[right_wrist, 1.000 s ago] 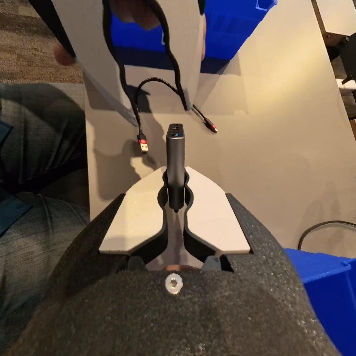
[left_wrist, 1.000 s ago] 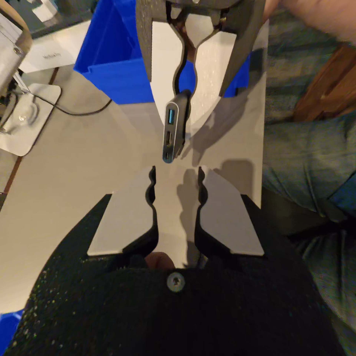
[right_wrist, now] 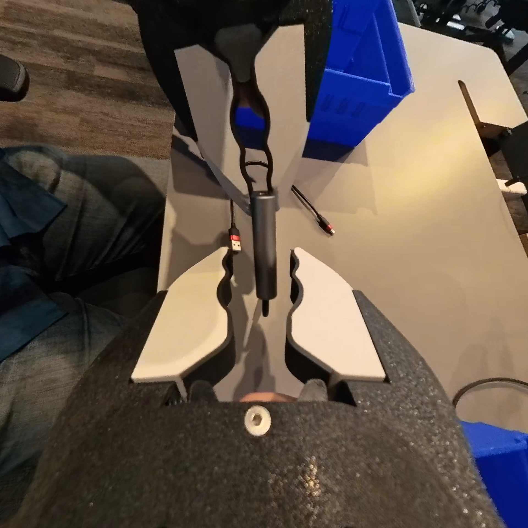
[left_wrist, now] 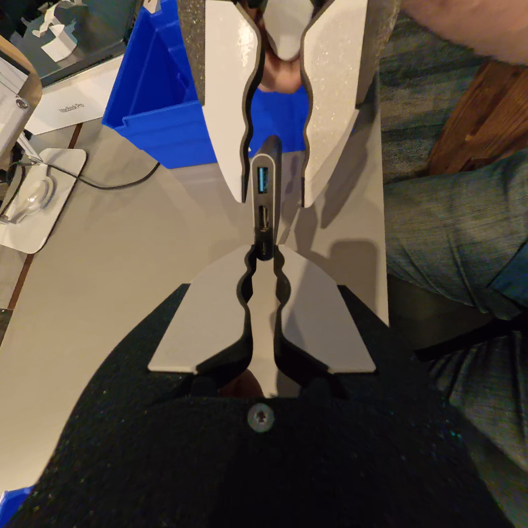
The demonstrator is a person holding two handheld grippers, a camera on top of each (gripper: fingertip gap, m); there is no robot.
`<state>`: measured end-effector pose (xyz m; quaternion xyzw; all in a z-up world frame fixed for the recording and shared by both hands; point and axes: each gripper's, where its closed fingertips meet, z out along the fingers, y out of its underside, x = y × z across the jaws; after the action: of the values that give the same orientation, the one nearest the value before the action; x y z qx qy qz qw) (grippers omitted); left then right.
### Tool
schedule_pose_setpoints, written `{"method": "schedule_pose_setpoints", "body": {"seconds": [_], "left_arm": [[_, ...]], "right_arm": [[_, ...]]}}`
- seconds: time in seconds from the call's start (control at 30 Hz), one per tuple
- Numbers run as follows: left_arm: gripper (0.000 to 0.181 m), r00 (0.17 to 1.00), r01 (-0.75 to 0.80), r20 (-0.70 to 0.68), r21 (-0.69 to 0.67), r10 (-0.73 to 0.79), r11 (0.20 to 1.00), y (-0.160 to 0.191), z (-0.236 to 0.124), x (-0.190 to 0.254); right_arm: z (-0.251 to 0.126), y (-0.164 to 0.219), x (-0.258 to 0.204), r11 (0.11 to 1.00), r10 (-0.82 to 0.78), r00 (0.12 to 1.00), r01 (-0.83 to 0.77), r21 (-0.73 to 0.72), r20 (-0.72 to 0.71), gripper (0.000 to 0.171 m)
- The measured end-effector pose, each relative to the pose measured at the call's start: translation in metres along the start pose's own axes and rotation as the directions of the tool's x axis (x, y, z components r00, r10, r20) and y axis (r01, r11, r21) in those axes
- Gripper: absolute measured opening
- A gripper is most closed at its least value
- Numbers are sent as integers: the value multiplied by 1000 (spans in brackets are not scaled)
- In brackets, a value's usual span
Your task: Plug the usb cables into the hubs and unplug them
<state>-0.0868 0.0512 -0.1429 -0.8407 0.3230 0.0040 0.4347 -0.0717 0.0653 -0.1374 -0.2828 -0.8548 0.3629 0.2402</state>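
A slim grey USB hub (left_wrist: 264, 200) hangs in the air over the grey table (left_wrist: 114, 285), ports facing the left wrist camera. My left gripper (left_wrist: 264, 251) is shut on its near end. My right gripper (left_wrist: 273, 200) faces it, jaws open on either side of the hub and not touching it. In the right wrist view the hub (right_wrist: 264, 243) runs between my open right gripper (right_wrist: 260, 253) and the left gripper (right_wrist: 263, 191), its short tail pointing at the camera. A black USB cable with a red-banded plug (right_wrist: 235, 243) lies on the table below.
A blue bin (left_wrist: 160, 114) stands at the table's far side and also shows in the right wrist view (right_wrist: 357, 94); another blue bin (right_wrist: 500, 463) is near the right. A white stand (left_wrist: 37, 200) with a black cord and a white box sit left. A person's legs border the table edge. The grippers are tip to tip, or close to it.
The hub has passed from my right gripper to my left. The right gripper has opened and let go; the left gripper has moved up and shut on the hub's end.
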Motion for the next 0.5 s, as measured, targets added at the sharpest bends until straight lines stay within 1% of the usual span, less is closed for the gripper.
{"method": "schedule_pose_setpoints", "body": {"seconds": [0.4,0.47,0.5], "left_arm": [[11,1000,-21,-1,-32,21,999,0,3,2],[11,1000,-25,-1,-38,25,999,0,4,3],[11,1000,-28,-1,-39,28,999,0,4,3]], "right_arm": [[5,2,-2,999,5,1000,-5,-35,2,26],[4,2,-1,999,8,1000,-8,-37,2,22],[4,3,-2,999,7,1000,-7,-38,7,17]]}}
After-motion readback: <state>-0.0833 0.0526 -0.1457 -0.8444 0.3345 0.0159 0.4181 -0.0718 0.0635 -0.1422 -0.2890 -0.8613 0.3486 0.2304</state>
